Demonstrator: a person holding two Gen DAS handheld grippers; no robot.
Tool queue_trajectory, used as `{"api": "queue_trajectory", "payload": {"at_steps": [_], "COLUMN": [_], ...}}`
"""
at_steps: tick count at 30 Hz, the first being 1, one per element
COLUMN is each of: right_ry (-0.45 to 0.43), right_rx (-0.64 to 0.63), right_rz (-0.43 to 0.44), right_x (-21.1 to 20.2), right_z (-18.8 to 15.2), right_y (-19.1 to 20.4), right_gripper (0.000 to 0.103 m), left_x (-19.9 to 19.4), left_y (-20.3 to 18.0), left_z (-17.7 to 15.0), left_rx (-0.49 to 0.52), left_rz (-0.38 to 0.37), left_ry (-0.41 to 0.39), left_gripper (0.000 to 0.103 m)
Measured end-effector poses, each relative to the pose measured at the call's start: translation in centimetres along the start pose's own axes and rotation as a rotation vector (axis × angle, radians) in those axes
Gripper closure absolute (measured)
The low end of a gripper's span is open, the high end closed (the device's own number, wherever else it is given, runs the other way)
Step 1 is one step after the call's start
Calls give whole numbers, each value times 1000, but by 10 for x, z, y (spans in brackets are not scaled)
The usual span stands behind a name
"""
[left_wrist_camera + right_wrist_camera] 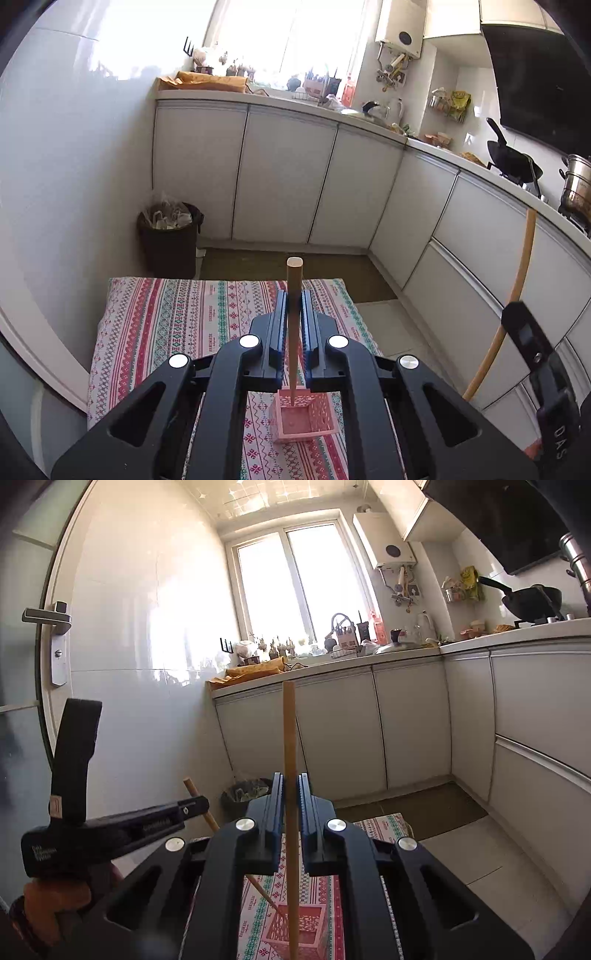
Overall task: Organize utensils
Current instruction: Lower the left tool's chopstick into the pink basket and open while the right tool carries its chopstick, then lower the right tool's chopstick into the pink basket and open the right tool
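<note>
- Sunlit kitchen cabinets (288,177) are running along two walls, and a low counter draped in a striped cloth (166,325) is carrying a pink basket (301,417).
- Left tool (294,306) is clamping one wooden chopstick (294,280), jaws nearly shut around it; the stick's long axis is running along the line between the fingers, blunt end pointing up and away, thin tip pointing down into the basket's opening.
- Right tool (291,786) is likewise gripping a second chopstick (289,738), jaws almost closed; this stick is standing close to upright, thick end rising in front of the cabinets, lower end crossing in front of the basket (299,934).
- In the right wrist view, the left tool (192,806) is showing from the side, its chopstick (199,801) slanting down toward the basket.
- In the left wrist view, the right tool (517,325) is showing only as a black edge, with its chopstick (517,288) curving through the fisheye.
- Each tool's body is hiding the middle stretch of its own stick, and the right stick's lower tip is being cut off by the frame edge, so whether it is inside the basket cannot be told.
- Counting: two chopsticks, two tools, one basket.
- An orange-gloved hand (51,901) is holding the left tool's handle.
</note>
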State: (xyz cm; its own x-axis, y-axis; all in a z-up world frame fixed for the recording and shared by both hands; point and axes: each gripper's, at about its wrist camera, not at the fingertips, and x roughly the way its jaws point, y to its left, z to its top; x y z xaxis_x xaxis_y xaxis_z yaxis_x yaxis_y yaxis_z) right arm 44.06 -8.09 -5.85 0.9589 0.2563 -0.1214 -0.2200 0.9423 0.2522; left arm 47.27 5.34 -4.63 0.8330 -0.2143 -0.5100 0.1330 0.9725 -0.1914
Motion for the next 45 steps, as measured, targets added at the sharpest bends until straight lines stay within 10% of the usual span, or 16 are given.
{"api": "queue_trajectory", "payload": {"at_steps": [7,20,40,45], "right_ry": [2,-57,36,2], "right_rx": [18,10,-12,-26], "right_rz": [-1,-23,-67,-95], "right_x": [16,44,62,39], "right_z": [-9,-16,-71,-50], "right_y": [-1,9,15,16], "right_gripper": [95,95,94,68], "left_x": [15,-71,-72,-85], "left_y": [-1,40,87,81], "left_z": [-15,-5,-33,-31], "left_rx": [21,-126,-213,-212], "left_rz": [-29,-28,18,-1], "left_ry": [43,-165,-124,-130], "left_gripper": [90,85,85,82]}}
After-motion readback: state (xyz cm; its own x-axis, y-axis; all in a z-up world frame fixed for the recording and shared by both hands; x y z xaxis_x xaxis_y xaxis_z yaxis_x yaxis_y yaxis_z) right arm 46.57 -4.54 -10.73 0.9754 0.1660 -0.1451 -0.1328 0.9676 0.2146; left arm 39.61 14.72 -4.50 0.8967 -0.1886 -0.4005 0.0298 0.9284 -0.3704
